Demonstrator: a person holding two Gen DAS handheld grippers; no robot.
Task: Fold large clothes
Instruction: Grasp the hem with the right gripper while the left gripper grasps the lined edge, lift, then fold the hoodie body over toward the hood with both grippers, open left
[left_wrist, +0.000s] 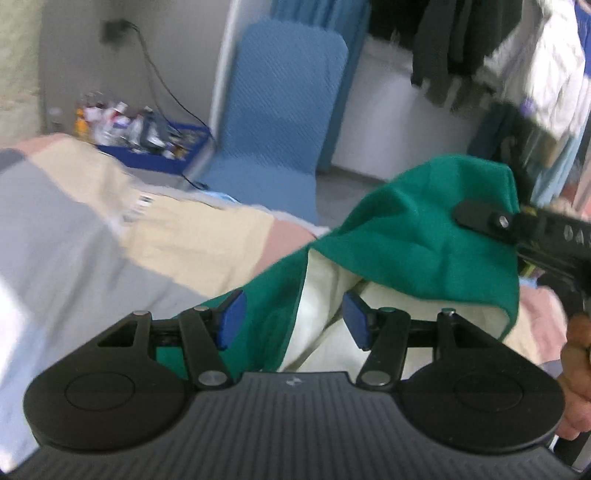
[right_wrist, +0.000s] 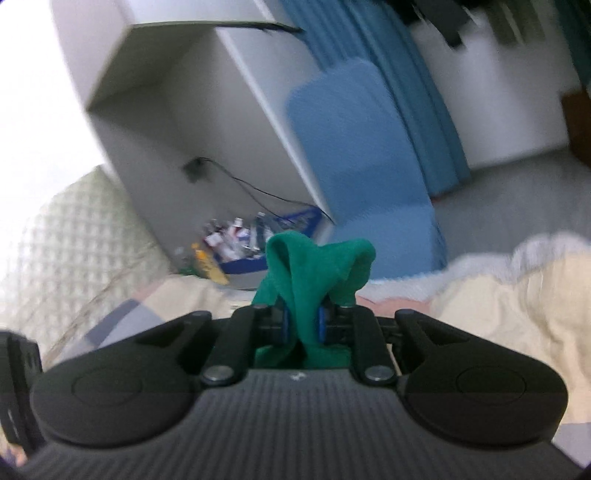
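A green garment with a cream lining hangs lifted over the bed. My left gripper is open, its blue pads either side of the garment's hanging edge without pinching it. My right gripper reaches in from the right in the left wrist view and grips the garment's raised upper part. In the right wrist view my right gripper is shut on a bunched fold of the green garment, which rises above the fingers.
A patchwork bedspread in beige, grey and pink lies below. A blue chair stands beyond the bed. A blue tray of bottles sits at the back left. Clothes hang at the upper right.
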